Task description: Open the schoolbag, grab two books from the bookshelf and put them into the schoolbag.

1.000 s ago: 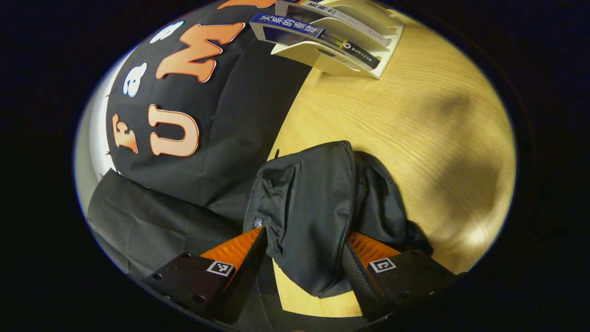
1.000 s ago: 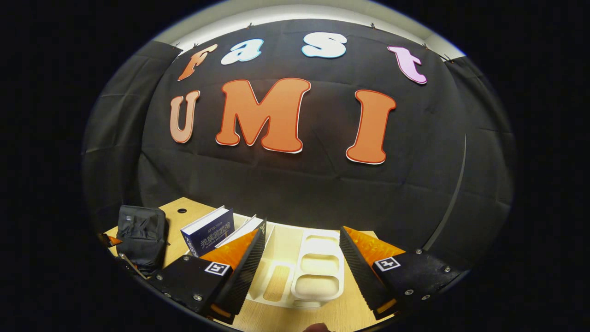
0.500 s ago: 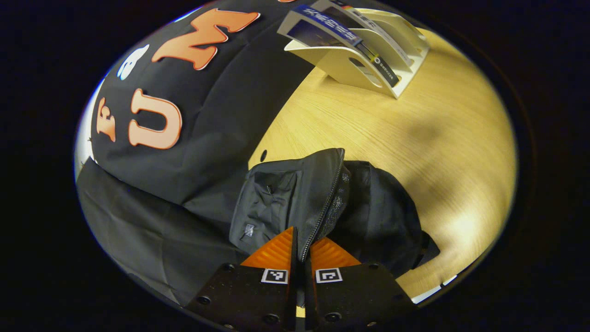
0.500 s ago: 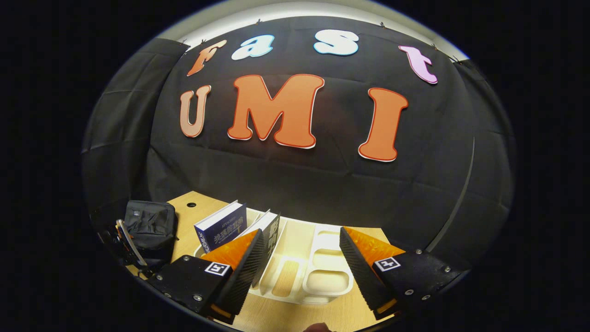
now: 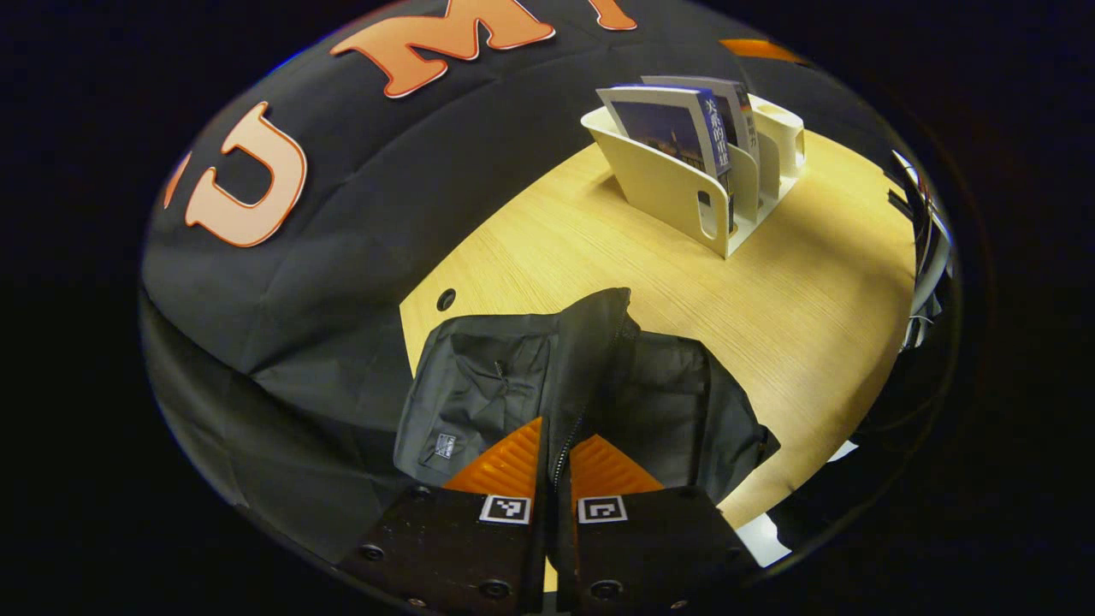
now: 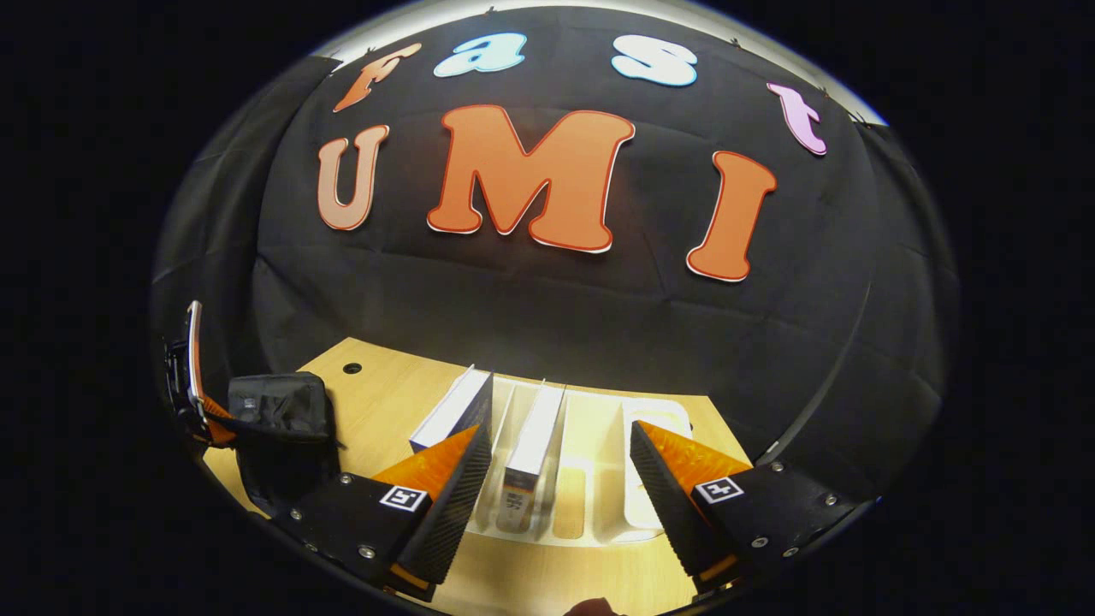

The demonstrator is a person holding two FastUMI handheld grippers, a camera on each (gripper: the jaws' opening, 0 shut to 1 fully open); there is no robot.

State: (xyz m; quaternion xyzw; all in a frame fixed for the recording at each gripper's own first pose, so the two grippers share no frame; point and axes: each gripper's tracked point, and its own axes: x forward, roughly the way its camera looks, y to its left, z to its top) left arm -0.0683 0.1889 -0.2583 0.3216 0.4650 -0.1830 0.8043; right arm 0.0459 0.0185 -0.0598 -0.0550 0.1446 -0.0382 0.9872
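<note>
The black schoolbag (image 5: 505,376) lies on the wooden table near the cloth wall. My left gripper (image 5: 554,445) is shut on its zipper edge, and the flap stands up between the fingers. A cream bookshelf (image 5: 676,192) stands farther off with a blue book (image 5: 671,128) and a second book (image 5: 731,98) upright in it. In the right gripper view my right gripper (image 6: 560,441) hangs open over the bookshelf (image 6: 637,500). The second book (image 6: 532,441) is below the gap between its fingers, and the blue book (image 6: 446,411) is beside the left finger. The schoolbag (image 6: 278,406) and the left gripper (image 6: 195,376) sit at the far left.
The wooden table (image 5: 796,282) has a round cable hole (image 5: 445,299) near the wall. The black cloth wall (image 6: 556,316) rises right behind the bookshelf. The table's front edge (image 5: 813,462) runs close to the bag's right side.
My left gripper went from open around the bag to shut on its zipper edge and has drawn back with it. My right gripper moved in over the bookshelf, above the second book.
</note>
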